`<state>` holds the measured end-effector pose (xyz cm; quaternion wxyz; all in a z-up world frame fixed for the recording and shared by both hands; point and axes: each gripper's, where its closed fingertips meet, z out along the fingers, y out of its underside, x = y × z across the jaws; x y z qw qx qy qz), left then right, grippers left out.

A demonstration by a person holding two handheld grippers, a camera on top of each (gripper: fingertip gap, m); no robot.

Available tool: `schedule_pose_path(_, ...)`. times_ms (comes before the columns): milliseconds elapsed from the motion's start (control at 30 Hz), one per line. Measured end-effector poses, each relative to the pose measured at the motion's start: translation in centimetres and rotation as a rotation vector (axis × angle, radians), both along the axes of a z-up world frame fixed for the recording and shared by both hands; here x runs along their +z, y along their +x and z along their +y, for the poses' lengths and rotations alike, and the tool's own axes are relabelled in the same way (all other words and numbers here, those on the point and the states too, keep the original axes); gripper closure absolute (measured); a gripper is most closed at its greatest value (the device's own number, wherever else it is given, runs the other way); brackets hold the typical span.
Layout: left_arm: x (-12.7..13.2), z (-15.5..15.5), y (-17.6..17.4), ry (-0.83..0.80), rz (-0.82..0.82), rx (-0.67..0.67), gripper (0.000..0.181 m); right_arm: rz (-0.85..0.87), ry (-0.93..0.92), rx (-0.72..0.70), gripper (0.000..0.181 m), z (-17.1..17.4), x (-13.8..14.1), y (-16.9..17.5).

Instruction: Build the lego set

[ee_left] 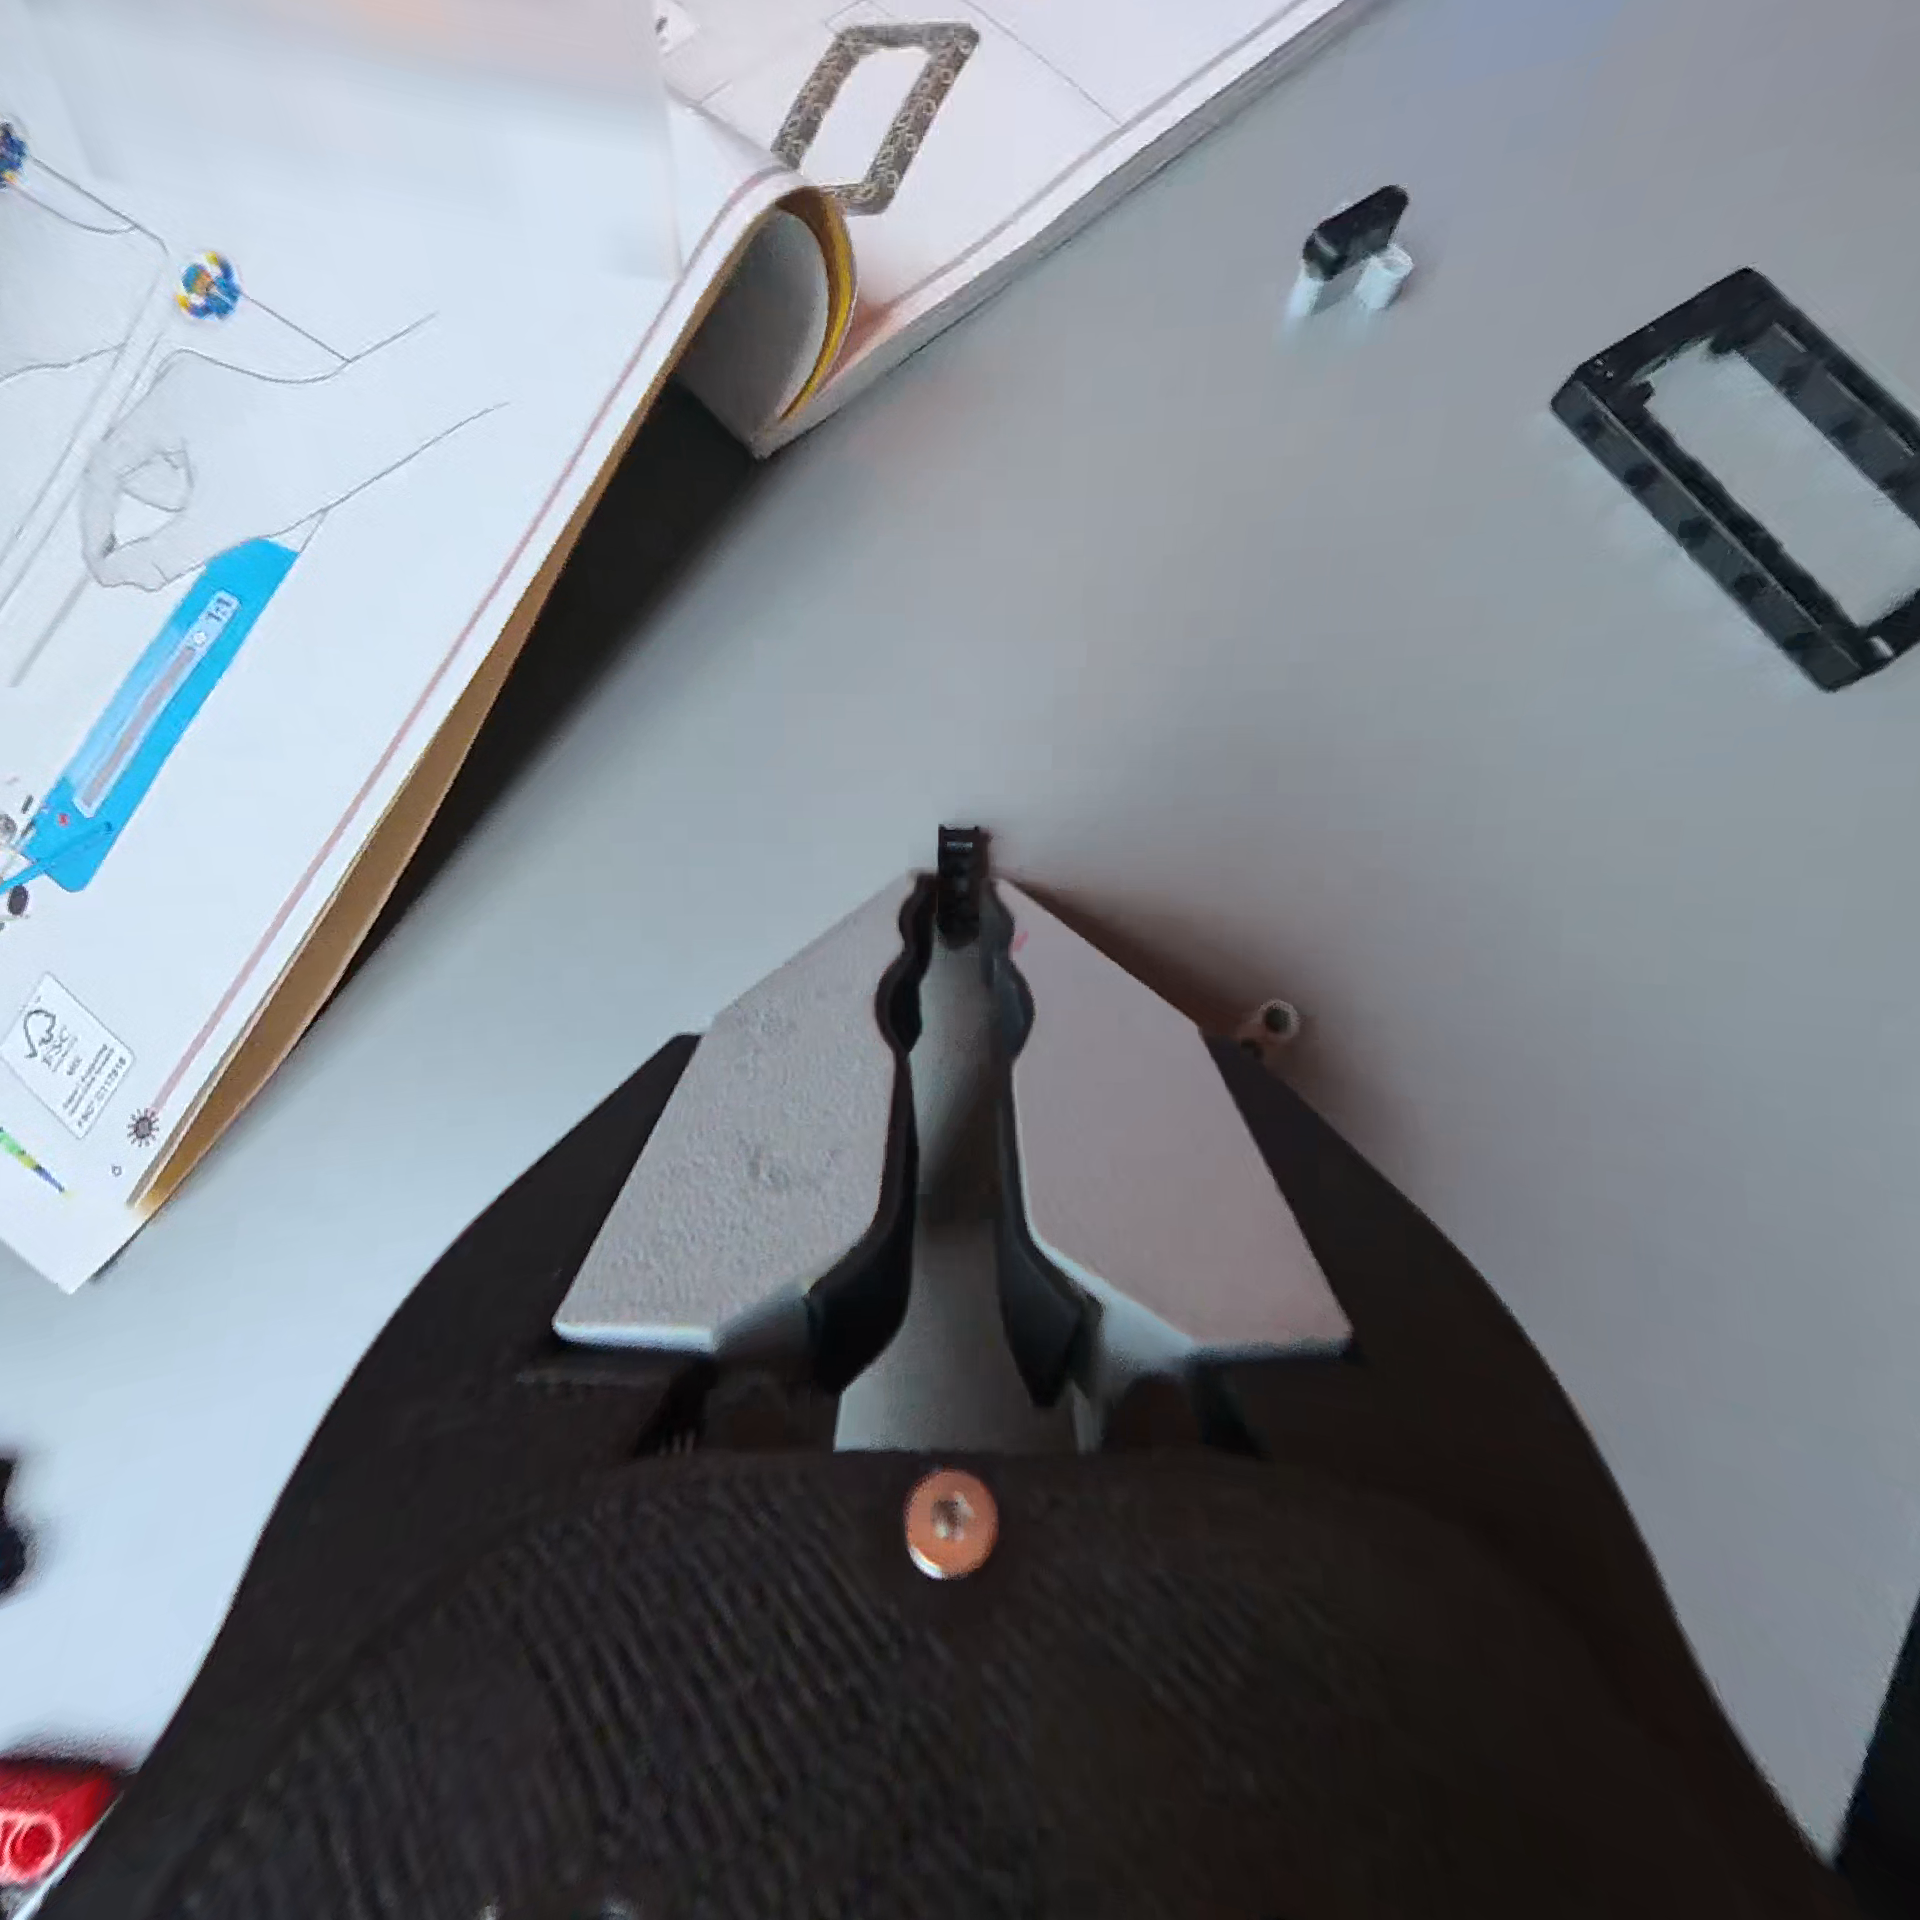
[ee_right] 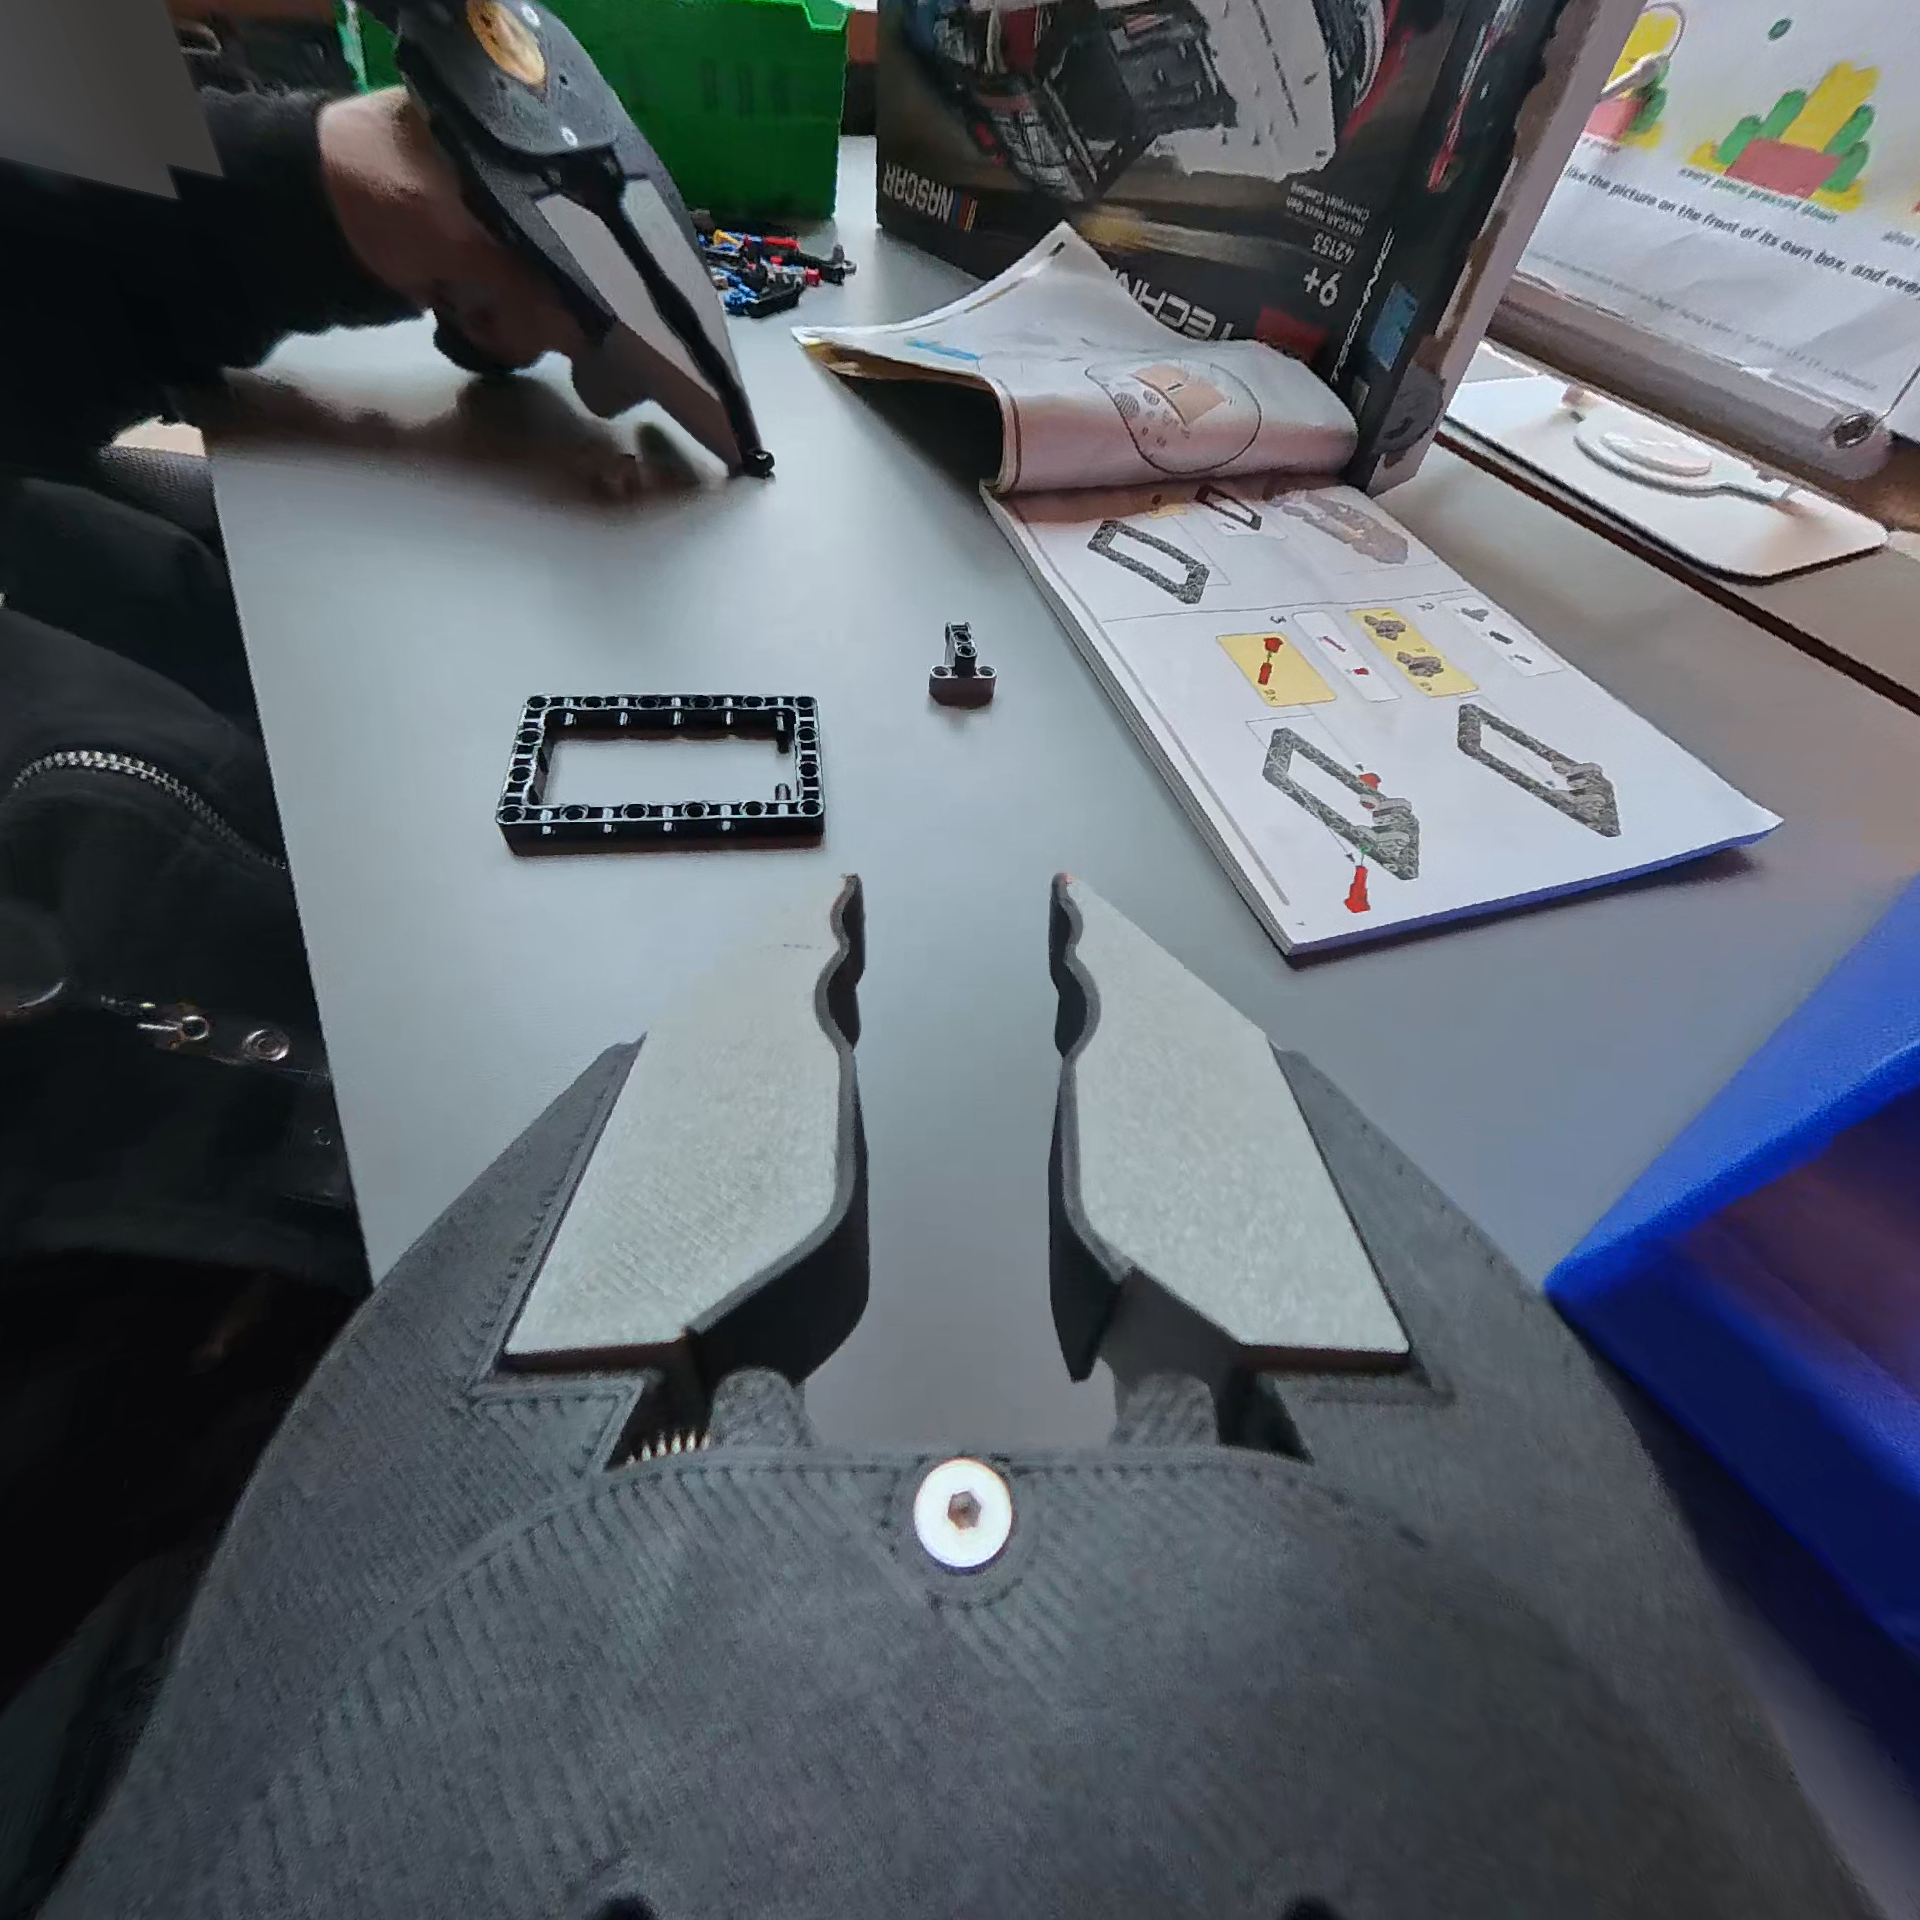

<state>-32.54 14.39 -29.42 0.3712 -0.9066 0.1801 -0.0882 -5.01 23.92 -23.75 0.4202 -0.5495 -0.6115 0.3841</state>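
Note:
My left gripper (ee_left: 958, 894) is shut on a small black pin (ee_left: 958, 868), its tips down at the grey table; it also shows in the right wrist view (ee_right: 750, 457), at the far left with the pin (ee_right: 758, 460) at its tips. A black rectangular frame (ee_right: 661, 772) lies flat on the table ahead of my right gripper (ee_right: 956, 894), which is open and empty above the table. The frame also shows in the left wrist view (ee_left: 1756, 478). A small black T-shaped connector (ee_right: 962, 670) stands right of the frame and shows in the left wrist view too (ee_left: 1356, 234).
An open instruction booklet (ee_right: 1351, 707) lies at the right, its pages also at the left wrist view's upper left (ee_left: 260, 520). The set's box (ee_right: 1195, 156) stands behind it. A blue bin (ee_right: 1766, 1299) is at the right edge. Loose parts (ee_right: 769, 260) and a green bin (ee_right: 727, 94) lie far back. A small tan pin (ee_left: 1273, 1023) lies beside my left gripper. A person's sleeve (ee_right: 125, 831) lines the left. The gap from one gripper's tips to the other's is roughly 30 centimetres. The small black T-shaped connector (ee_right: 962, 670) is about equally far from each gripper, around 15 centimetres. My left wrist view (ee_left: 1389, 223) looks at it from another angle.

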Motion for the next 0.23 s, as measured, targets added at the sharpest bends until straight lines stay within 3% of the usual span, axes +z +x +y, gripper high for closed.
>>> schedule_pose_path(233, 0.01, 0.01, 0.05, 0.011, -0.037, 0.005, 0.176, 0.067, -0.072, 0.006, 0.151, 0.99, 0.91, -0.39)
